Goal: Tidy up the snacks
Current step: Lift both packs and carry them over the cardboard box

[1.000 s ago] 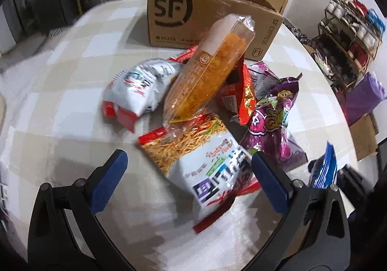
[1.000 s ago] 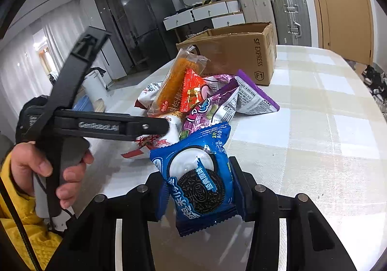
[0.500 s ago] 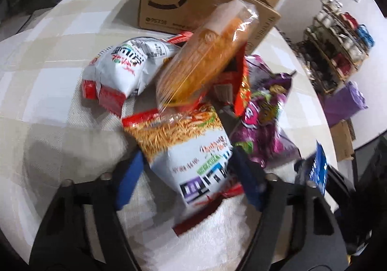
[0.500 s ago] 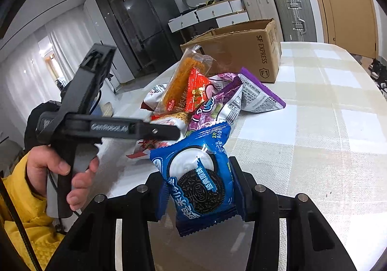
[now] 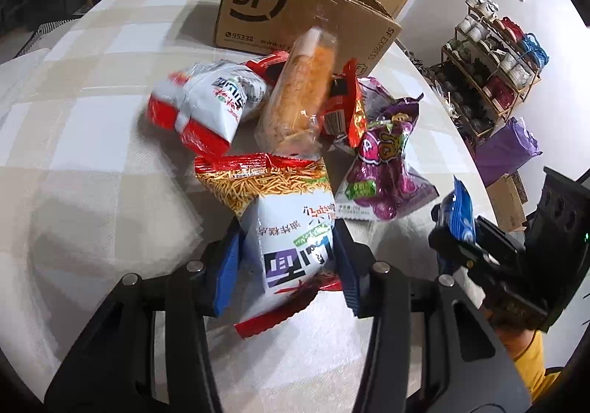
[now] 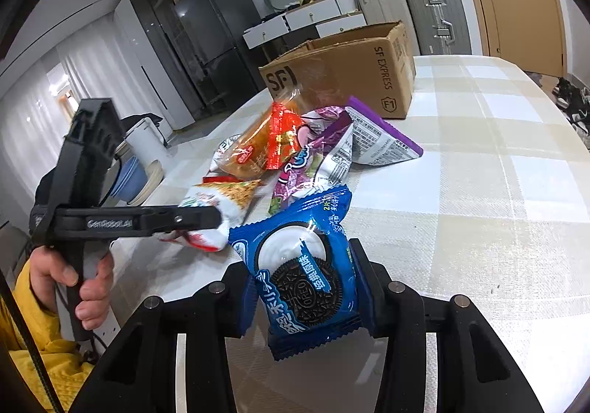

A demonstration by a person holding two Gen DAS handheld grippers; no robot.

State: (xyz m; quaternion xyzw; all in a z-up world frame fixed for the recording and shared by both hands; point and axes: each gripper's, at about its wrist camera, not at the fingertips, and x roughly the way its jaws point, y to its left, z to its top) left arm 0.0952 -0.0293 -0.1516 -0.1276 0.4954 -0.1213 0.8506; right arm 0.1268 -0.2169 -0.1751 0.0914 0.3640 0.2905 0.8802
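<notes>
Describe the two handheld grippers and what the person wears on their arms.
Both grippers, left gripper and right gripper, have black plastic frames with silver bolts and ribbed blue pads. The left one's side carries pale "GenRobot.AI" lettering. A black cable crosses a yellow sleeve.

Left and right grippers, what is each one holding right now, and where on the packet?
Left gripper has just closed across the lower half of the white noodle-snack bag. Right gripper clamps the blue Oreo packet by its side edges.

The cardboard box (image 6: 354, 73) hides its inside; far shelf items (image 5: 494, 55) blur.
</notes>
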